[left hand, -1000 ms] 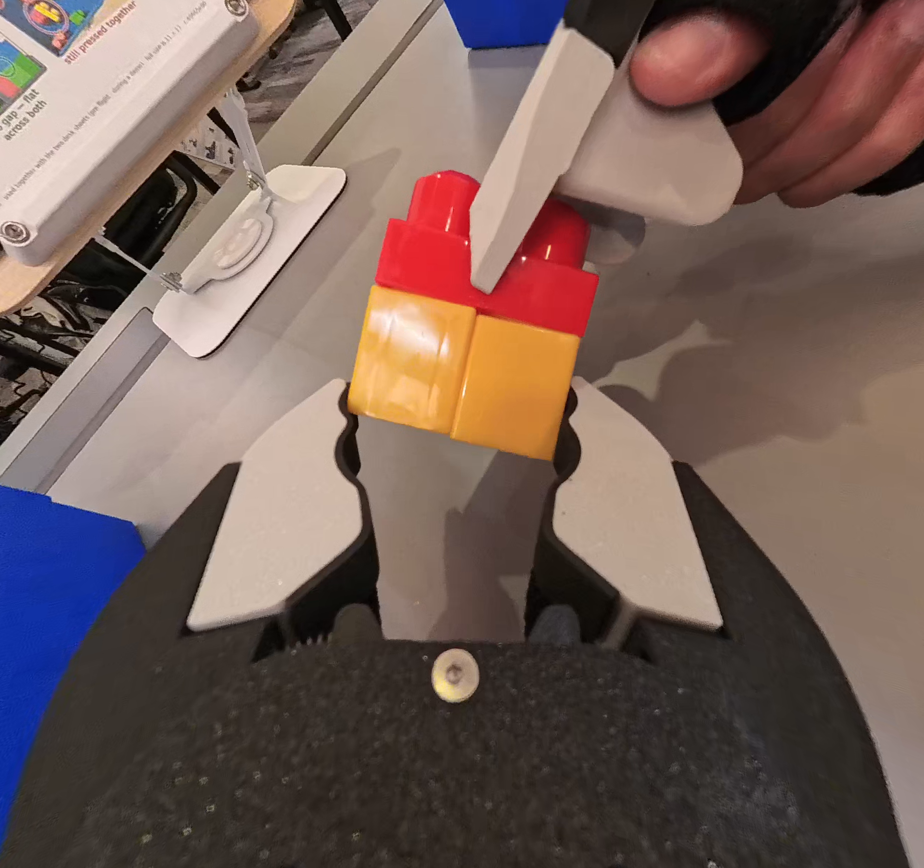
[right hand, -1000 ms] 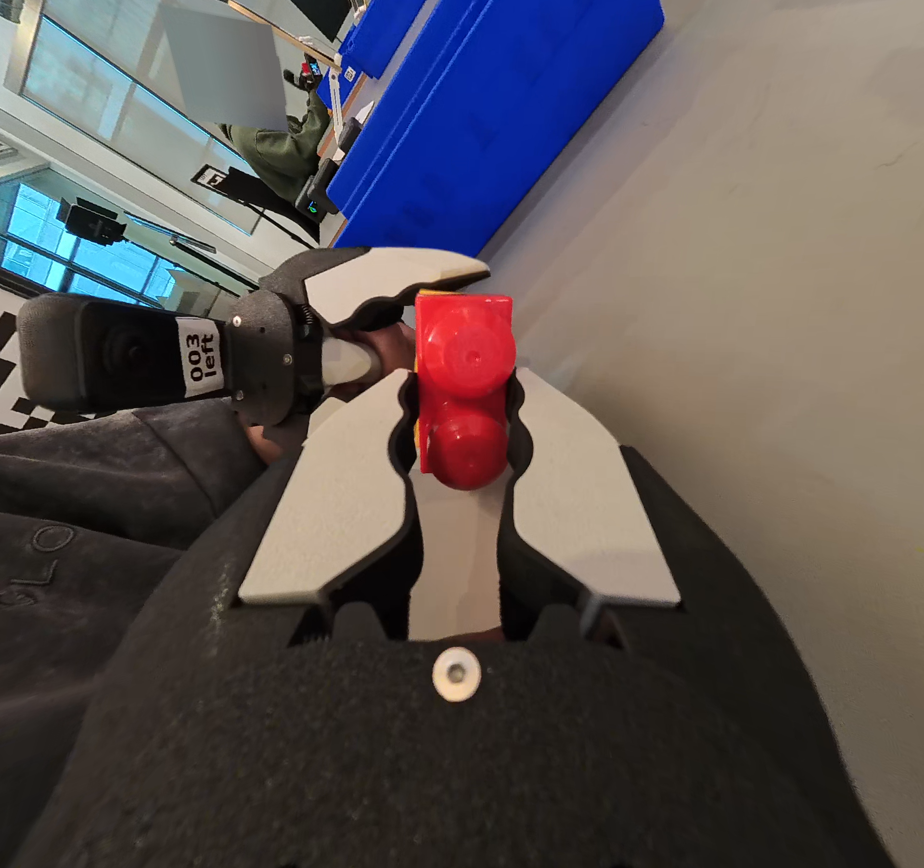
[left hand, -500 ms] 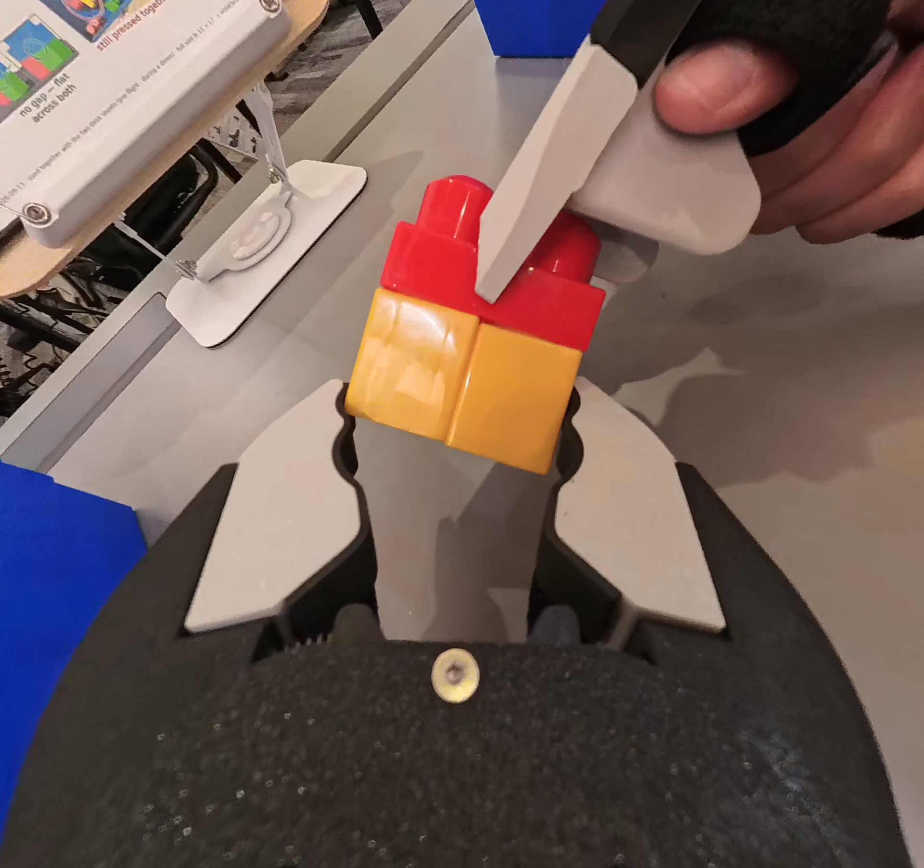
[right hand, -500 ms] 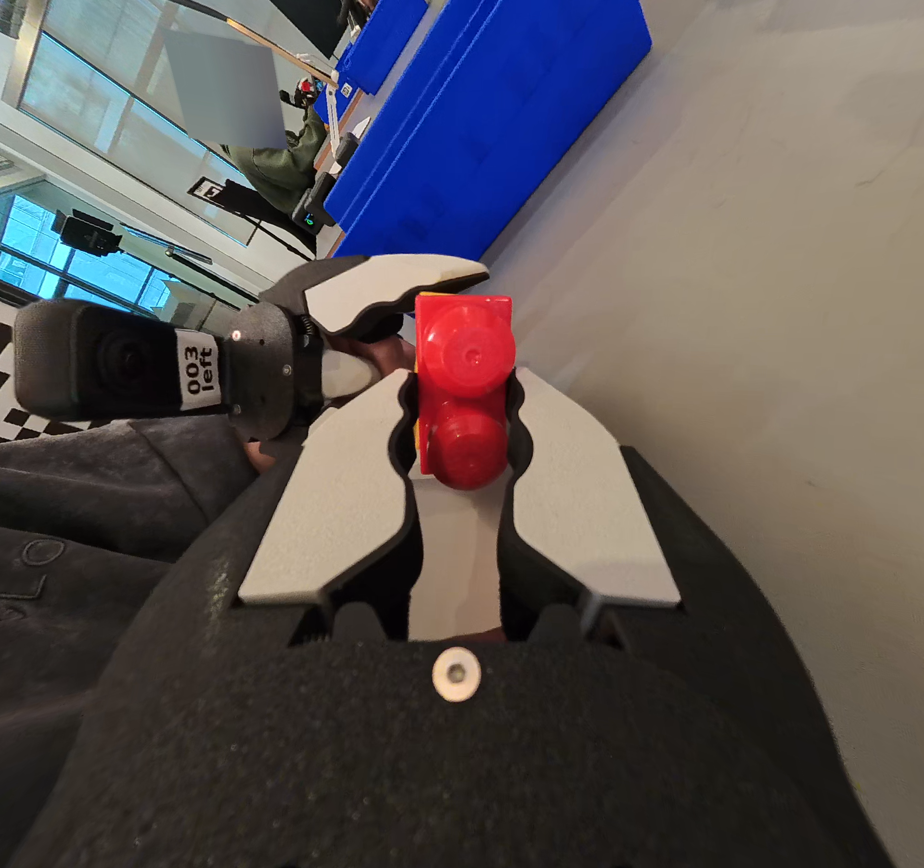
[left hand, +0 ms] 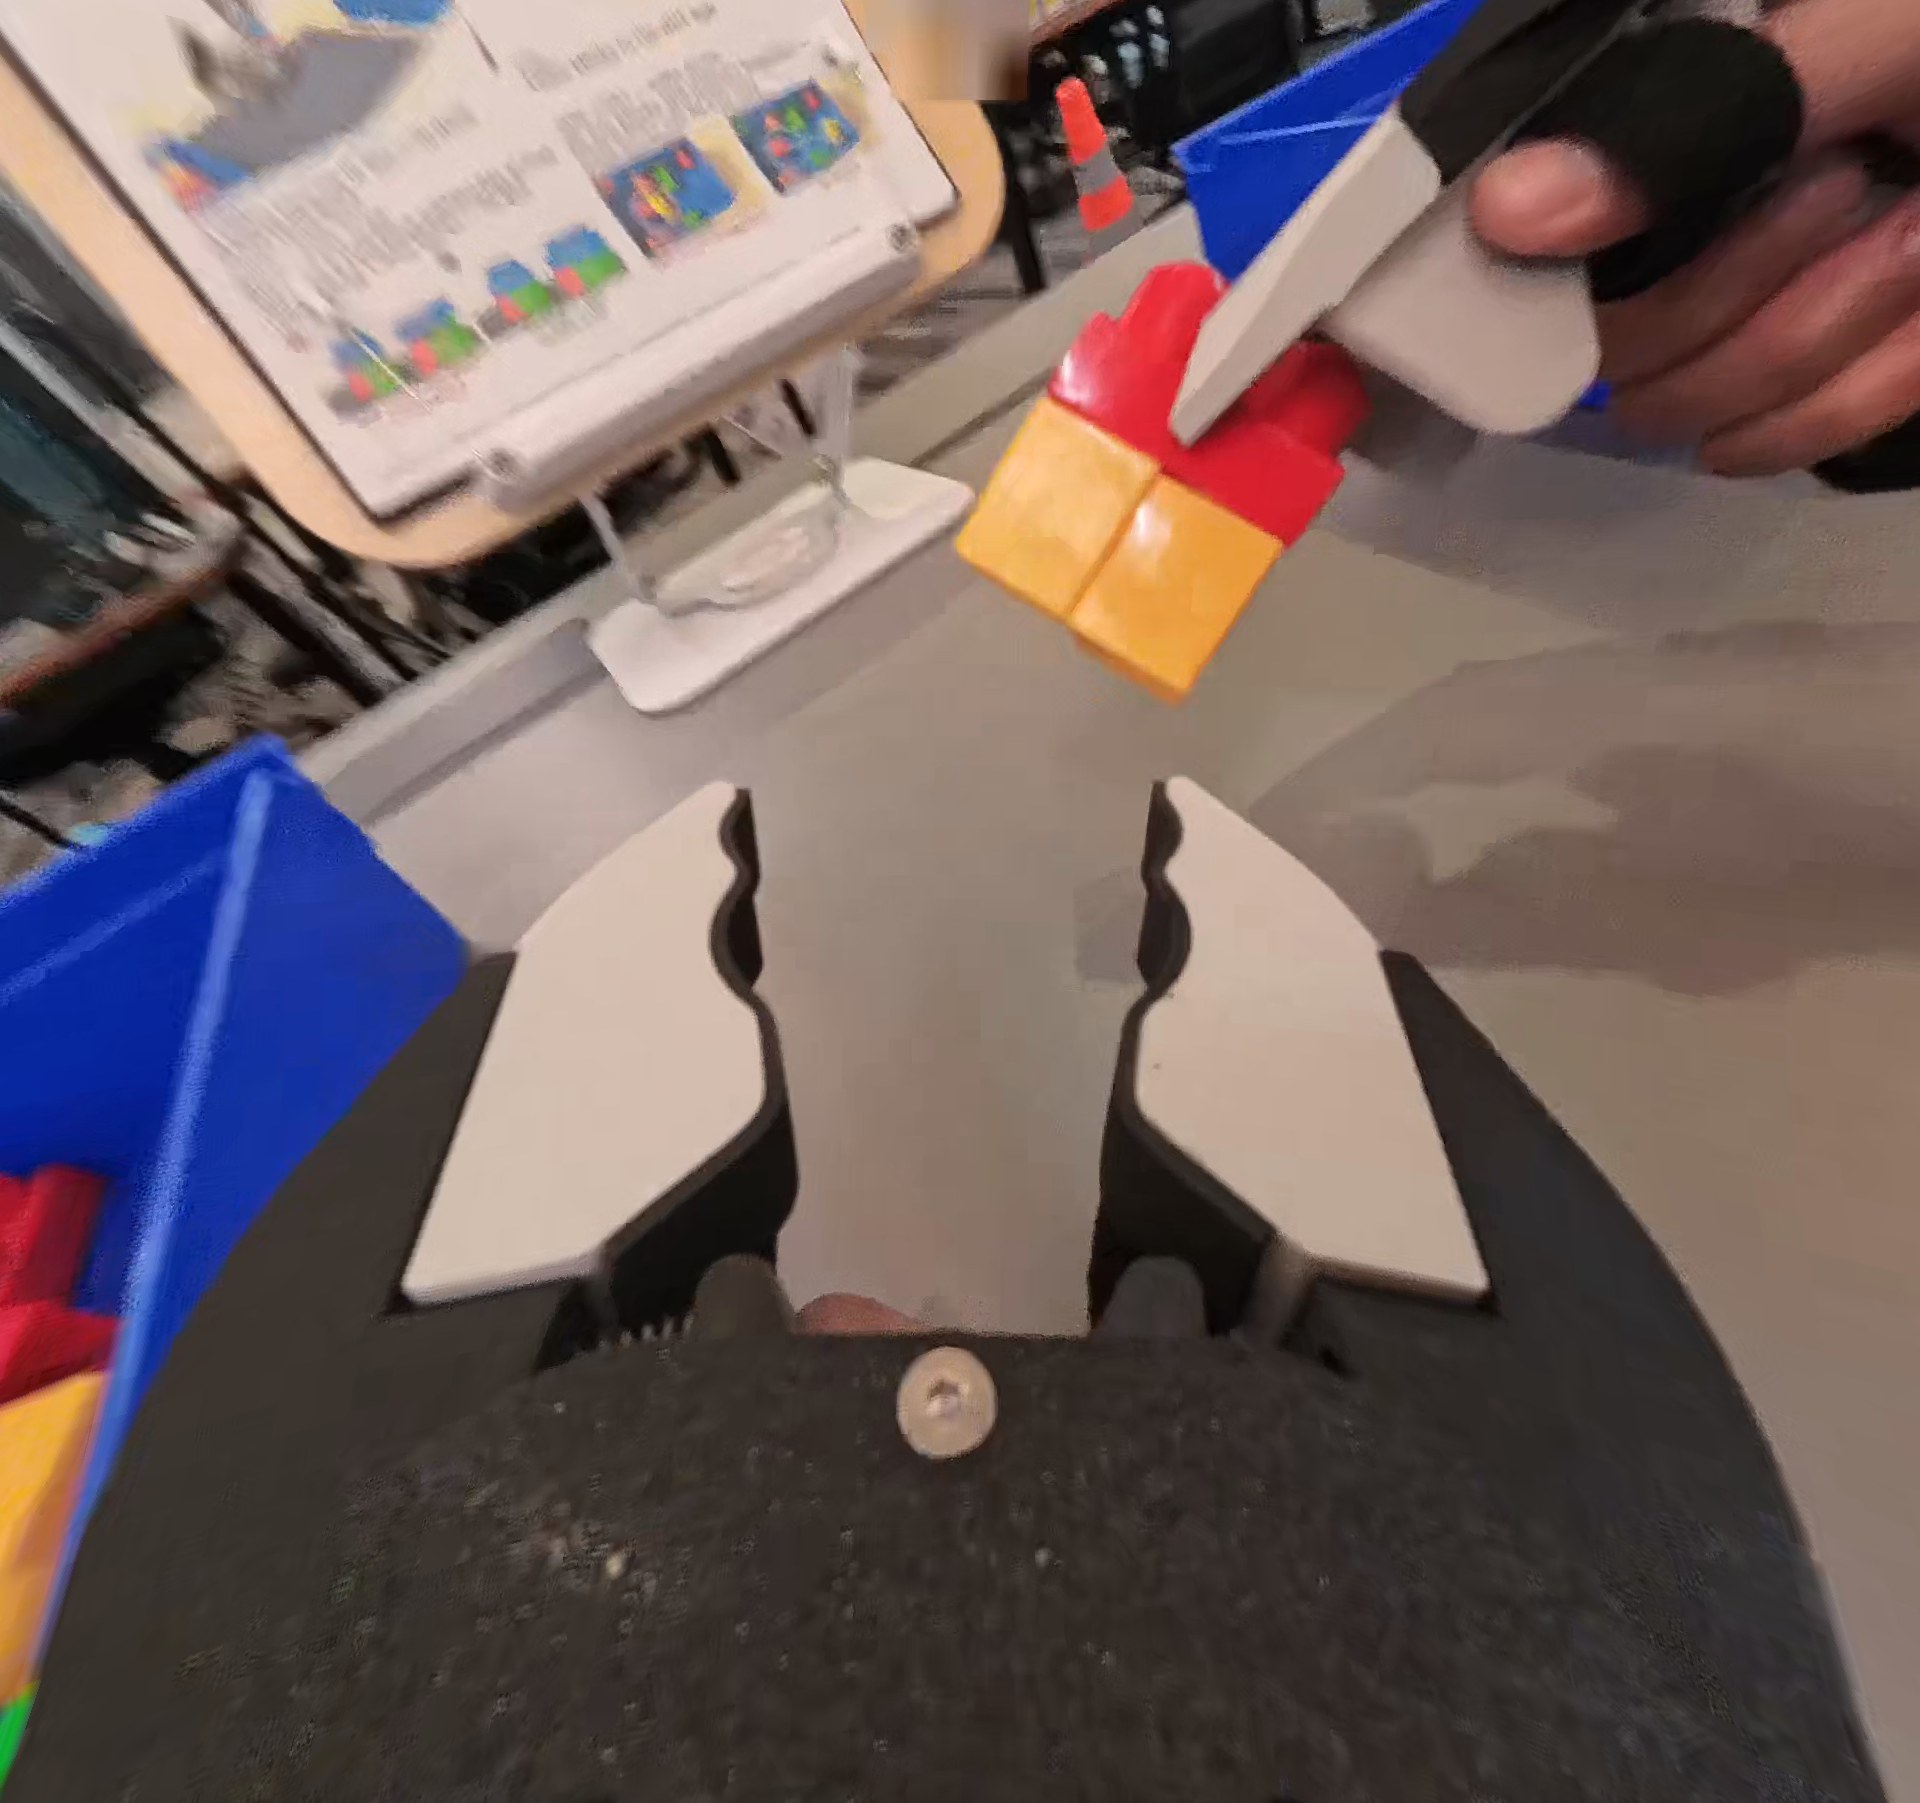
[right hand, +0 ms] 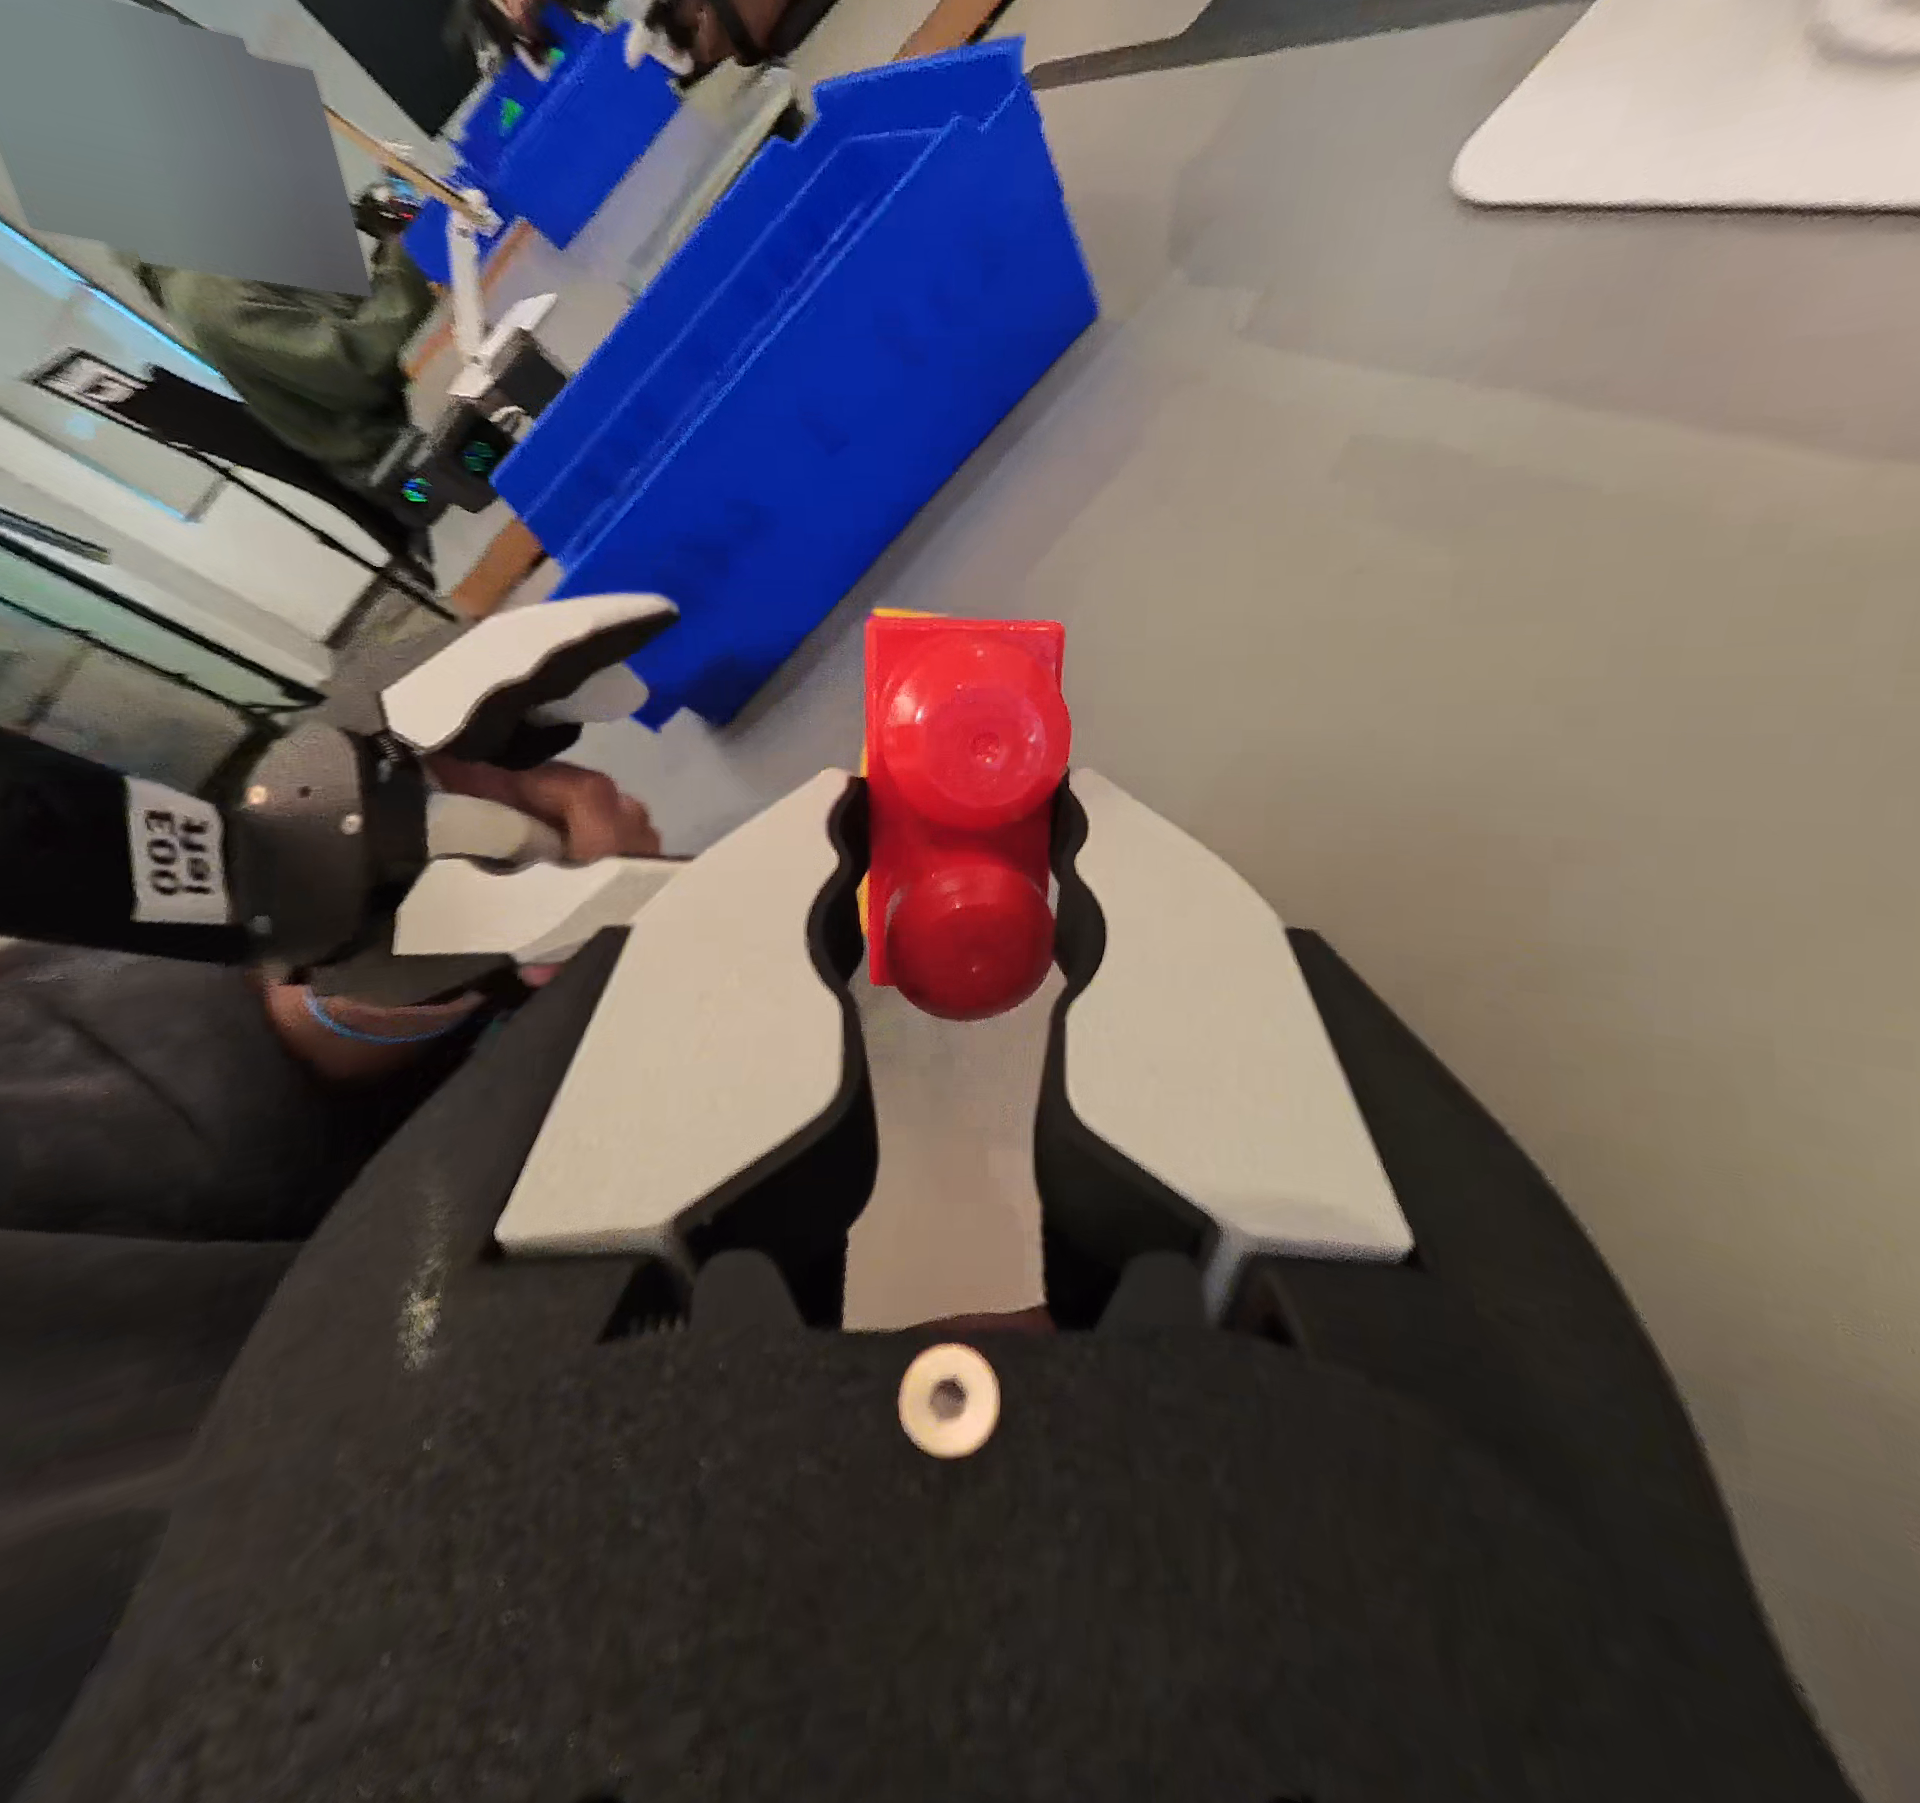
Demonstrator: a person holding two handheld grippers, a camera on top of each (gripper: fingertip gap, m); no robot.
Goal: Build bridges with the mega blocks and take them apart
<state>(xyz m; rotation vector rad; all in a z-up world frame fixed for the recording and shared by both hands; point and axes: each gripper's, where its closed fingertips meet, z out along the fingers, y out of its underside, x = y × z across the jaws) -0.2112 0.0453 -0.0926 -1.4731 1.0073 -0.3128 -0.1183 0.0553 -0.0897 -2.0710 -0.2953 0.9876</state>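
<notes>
My left claw (left hand: 948, 906) had let go: half a second before, its fingers flanked the two yellow blocks (left hand: 1120, 543), and now it stood wide and empty, pulled back toward the near bin (left hand: 187, 943), well apart from the stack. The whole stack had gone up with my right claw (right hand: 958, 823), which was clamped narrow on the red block (right hand: 966, 797), one finger on each side of it. The stack hung tilted in the air above the table (left hand: 1558, 922), touching nothing else, with both yellow blocks under the red one and pressed side by side.

So the pull had not split anything. I judged the bridge to be whole, red cap and both yellow legs, and the take-apart step not yet done. With only the right claw holding, the yellows hung on stud friction alone and could drop if I swung fast. I reckoned the next move was either to set the stack down or to bring the left claw back onto a yellow block and pull again. The far bin (right hand: 810, 382) stood beyond on the table.
</notes>
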